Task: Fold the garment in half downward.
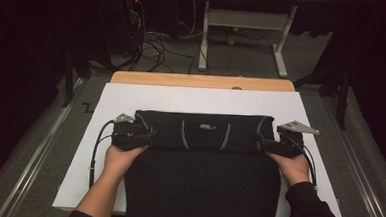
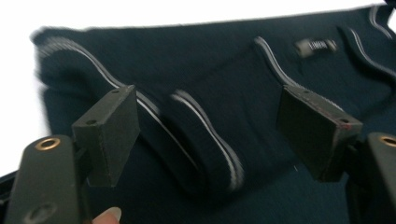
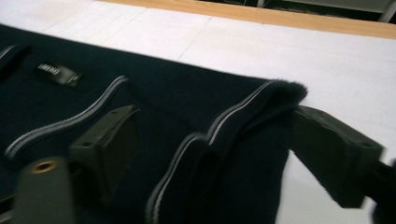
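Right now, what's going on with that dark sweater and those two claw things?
Left gripper and right gripper: jaws open, nothing clamped. Dark sweater flat on the white board, top folded over, striped cuffs between the jaws. Nothing in the way.

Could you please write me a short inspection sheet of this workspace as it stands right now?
Surface: white board on a wooden table.
Job's things: dark garment with pale stripes, its top part folded over.
Clutter: nothing seen.
Tongs: left tongs and right tongs at the fold's two ends, jaws open, cloth between them.
Cables: black cable trailing from the left tongs; tangled wires on the floor.
Surroundings: dark room, white desk frame behind.
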A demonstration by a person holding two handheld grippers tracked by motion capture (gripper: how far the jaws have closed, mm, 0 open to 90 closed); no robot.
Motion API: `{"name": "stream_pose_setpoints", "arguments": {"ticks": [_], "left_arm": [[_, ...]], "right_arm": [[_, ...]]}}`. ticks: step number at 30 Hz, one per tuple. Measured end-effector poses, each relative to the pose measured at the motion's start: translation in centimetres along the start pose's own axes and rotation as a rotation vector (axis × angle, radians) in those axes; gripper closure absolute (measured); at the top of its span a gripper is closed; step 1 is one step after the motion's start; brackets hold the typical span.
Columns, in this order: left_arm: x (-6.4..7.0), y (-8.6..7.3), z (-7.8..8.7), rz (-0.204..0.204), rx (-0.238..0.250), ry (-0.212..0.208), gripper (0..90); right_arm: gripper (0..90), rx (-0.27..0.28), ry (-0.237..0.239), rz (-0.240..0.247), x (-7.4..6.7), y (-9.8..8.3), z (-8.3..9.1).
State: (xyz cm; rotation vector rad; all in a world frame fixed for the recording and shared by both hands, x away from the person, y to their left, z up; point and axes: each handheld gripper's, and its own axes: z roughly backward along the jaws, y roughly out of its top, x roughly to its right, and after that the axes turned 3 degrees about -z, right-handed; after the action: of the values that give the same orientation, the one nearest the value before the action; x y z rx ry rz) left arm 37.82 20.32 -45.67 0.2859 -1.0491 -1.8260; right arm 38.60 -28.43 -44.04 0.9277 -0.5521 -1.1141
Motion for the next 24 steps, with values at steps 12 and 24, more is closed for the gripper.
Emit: {"name": "stream_pose_setpoints", "arguments": {"ticks": [12, 24], "left_arm": [[1.0, -1.4, -1.2, -0.035, -0.073, 0.015, 15.6], [0.9, -1.6, -1.4, -0.034, -0.082, 0.023, 53.6]], "right_arm": [[2.7, -0.066, 0.037, 0.019, -1.1, -2.6, -0.4], [50.9, -0.146, 0.068, 0.014, -1.1, -2.8, -0.9]]}}
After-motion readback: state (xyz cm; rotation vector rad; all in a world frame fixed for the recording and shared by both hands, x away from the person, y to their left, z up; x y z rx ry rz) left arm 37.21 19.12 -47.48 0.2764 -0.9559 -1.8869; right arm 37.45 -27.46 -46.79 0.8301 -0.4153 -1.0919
